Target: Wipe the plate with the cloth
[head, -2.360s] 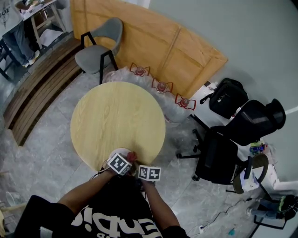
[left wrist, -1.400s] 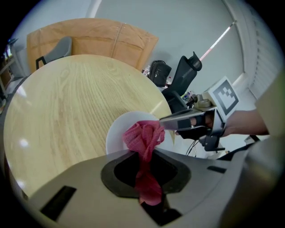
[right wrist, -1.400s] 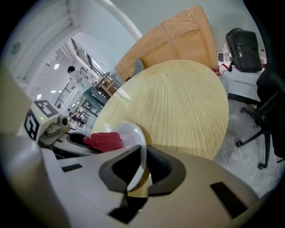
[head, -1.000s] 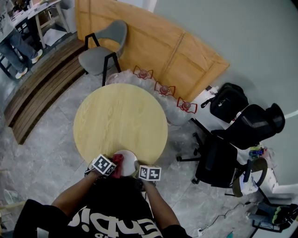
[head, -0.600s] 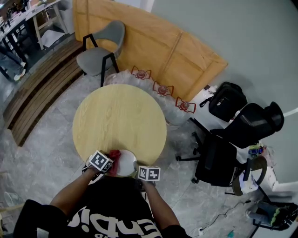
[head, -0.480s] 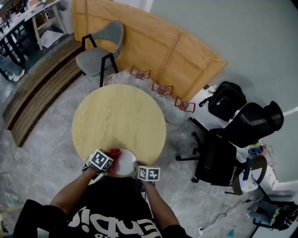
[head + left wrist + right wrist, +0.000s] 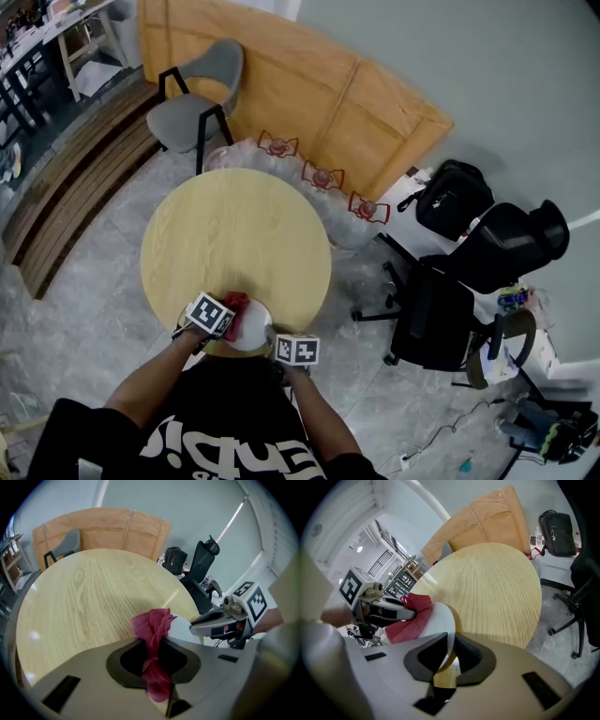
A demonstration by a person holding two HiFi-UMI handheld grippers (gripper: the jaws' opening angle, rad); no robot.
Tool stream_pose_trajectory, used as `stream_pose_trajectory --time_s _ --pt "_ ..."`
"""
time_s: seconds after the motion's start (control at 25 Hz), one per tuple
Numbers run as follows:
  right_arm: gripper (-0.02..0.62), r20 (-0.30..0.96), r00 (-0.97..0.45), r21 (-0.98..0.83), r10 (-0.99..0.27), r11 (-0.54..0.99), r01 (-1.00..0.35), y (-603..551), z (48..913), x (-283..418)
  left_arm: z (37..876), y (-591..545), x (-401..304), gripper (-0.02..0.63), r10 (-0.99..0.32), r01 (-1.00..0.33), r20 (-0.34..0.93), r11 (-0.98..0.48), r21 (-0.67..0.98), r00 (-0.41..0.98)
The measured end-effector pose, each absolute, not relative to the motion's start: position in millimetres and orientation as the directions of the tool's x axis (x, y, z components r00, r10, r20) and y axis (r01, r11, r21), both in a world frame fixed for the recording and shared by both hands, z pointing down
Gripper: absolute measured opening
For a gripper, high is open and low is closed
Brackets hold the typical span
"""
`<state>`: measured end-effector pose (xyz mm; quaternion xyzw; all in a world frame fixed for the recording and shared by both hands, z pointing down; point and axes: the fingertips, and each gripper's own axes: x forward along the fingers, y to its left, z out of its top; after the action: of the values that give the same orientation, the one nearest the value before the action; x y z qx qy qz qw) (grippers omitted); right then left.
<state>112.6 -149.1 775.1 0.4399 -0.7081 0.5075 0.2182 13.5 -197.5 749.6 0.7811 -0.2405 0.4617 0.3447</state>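
Two tongs at bottom centre: left tongs [image 7: 153, 643] pinch a crumpled red cloth [image 7: 150, 625] on the round white plate [image 7: 440, 618]; right tongs [image 7: 451, 654] grip its rim.

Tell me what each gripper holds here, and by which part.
The left gripper pinches the red cloth by its bunched end; the right gripper clamps the white plate by its rim.

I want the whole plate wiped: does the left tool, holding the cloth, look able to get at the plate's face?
Probably yes. The left tool is shut on the cloth, which lies against the plate on its white face; the right tool grips only its rim.
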Motion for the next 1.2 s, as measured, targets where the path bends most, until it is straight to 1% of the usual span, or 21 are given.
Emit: stream_pose_trajectory --time_s 0.24,0.68,1.2 --pt "0.057 0.756 -0.516 -0.528 -0.404 0.090 -0.844 -150 774 113 753 -199 32 0.067 -0.044 -0.683 0.886 -0.655 0.323 0.461" --pt "0.057 0.764 -0.498 -0.514 -0.410 0.081 -0.854 -150 775 113 755 -170 71 0.066 0.012 -0.630 0.864 -0.680 0.376 0.503" --pt "0.057 0.769 -0.477 -0.488 -0.425 0.090 -0.868 -154 776 113 756 -151 75 0.066 0.055 -0.604 0.848 -0.677 0.419 0.526"
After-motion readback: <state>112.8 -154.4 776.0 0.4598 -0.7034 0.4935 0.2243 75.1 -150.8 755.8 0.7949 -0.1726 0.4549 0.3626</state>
